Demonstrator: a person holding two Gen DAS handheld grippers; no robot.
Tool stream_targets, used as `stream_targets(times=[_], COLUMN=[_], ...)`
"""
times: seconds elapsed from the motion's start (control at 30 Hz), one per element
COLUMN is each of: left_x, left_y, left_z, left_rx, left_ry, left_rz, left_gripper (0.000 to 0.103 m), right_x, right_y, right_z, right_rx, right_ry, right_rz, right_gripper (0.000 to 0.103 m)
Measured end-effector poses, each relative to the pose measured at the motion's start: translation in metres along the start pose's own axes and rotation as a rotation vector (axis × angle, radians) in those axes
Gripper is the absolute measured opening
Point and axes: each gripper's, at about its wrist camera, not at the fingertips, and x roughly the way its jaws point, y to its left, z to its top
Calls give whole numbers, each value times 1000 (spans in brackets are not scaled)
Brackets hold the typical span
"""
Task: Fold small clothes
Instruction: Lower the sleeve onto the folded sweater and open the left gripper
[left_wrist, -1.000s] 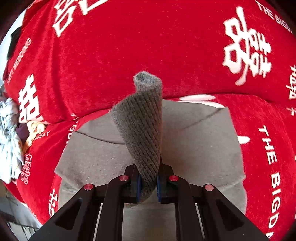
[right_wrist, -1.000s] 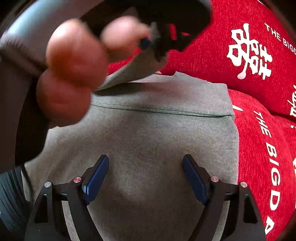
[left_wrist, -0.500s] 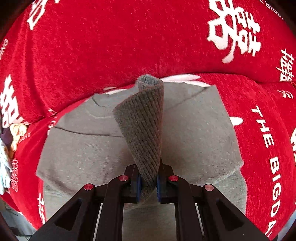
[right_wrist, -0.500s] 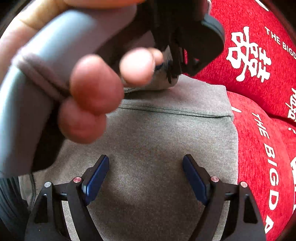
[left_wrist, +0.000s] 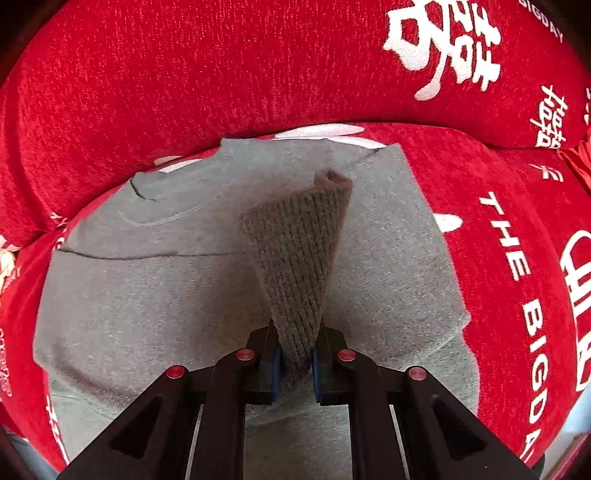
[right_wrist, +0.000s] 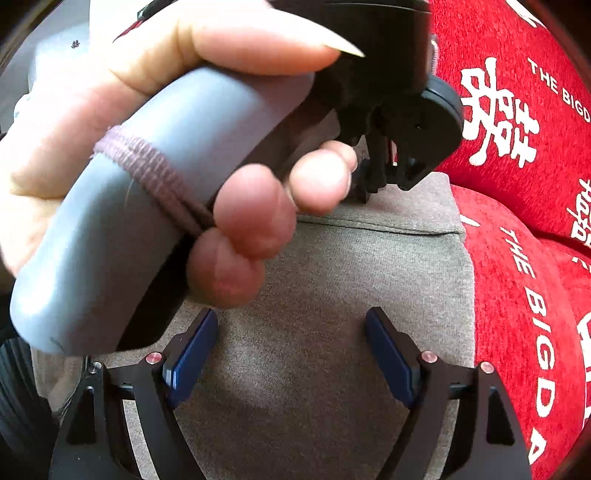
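Bright daylight, soft shadows; fisheye-bent dark edges; near hand (right_wrist: 122, 155) blurred

The left hand (right_wrist: 155, 122) and its gripper handle (right_wrist: 177, 177) crowd the space just ahead of the right gripper (right_wrist: 288, 354); its spread fingers have bare grey garment (right_wrist: 314, 295) between them.

I read this as a home setting. A red plush cover (left_wrist: 184, 92) printed with white wedding characters drapes cushioned, sofa-like furniture.
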Motion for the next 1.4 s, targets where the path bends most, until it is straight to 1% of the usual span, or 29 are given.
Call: stream_targets(times=[0.1, 0.27, 0.3, 0.33, 0.37, 0.4, 0.43, 0.47, 0.53, 0.6, 0.7, 0.77, 0.8, 0.9, 0.97, 1.03, 1.07, 1.13, 1.23, 1.27, 1.3, 1.33, 1.37, 1.4], left_x=[2, 1, 1, 0, -1, -3, -8, -10, -15, -27, -47, -56, -57, -56, -49, -39, -32, -21, -4, 0, 1, 0, 0, 1], left_y=[-1, -5, -4, -4, -4, -3, -3, -3, 1, 12, 42, 63, 70, 84, 94, 108, 116, 127, 137, 138, 138, 139, 140, 139], left_z=[0, -3, -2, -1, -1, -1, -2, -2, -3, -5, -7, -10, -12, -19, -24, -28, -30, -33, -42, -45, -46, -49, -49, -49], left_rx=[11, 41, 45, 48, 46, 45, 52, 66, 76, 76, 43, 13, 12, 6, -7, -45, -67, -101, -119, -122, -127, -131, -131, -133], left_ry=[4, -13, -11, -6, -10, -24, -62, -72, -76, -107, -171, -214, -220, -219, -216, -196, -182, -157, -122, -119, -130, -151, -156, -159], left_rz=[-7, -7, -18, -51, -58, -46, -16, -7, -14, -22, -17, 10, 7, 15, 47, 76, 83, 99, 85, 76, 70, 62, 58, 56], left_gripper=[14, 16, 33, 62, 78, 95, 95, 95, 95, 95, 95, 95, 95, 95, 95, 95, 95, 95, 95, 95, 95, 95, 95, 95], right_x=[1, 2, 2, 0, 0, 1, 0, 0, 2, -7, -25, -26, -23, -6, 5, 11, 16, 31, 47, 58, 67, 78, 83, 89], right_y=[0, -2, -2, 0, 0, -1, -1, -2, -7, -14, -39, -60, -76, -108, -124, -129, -133, -145, -145, -143, -142, -137, -134, -128], right_z=[1, 3, 2, 2, 2, 2, 2, 2, 5, 7, 17, 30, 40, 65, 75, 84, 89, 102, 112, 116, 117, 116, 110, 108], right_rx=[-3, -2, -3, -2, -1, 0, 2, 5, 13, 45, 130, 204, 260, 344, 417, 465, 475, 477, 450, 429, 408, 384, 366, 328], right_ry=[0, -1, -1, -1, -2, -2, -3, -3, -4, -6, -67, -86, -90, -77, -43, -26, -21, -3, 30, 56, 85, 130, 159, 179], right_rz=[-5, -5, -4, -3, 0, 4, 8, 13, 20, 48, 88, 112, 134, 186, 247, 274, 274, 236, 186, 172, 157, 128, 109, 92], right_gripper=[85, 85, 85, 85, 85, 86, 86, 86, 86, 86, 86, 86, 86, 86, 86, 85, 85, 84, 83, 83, 81, 73, 64, 43])
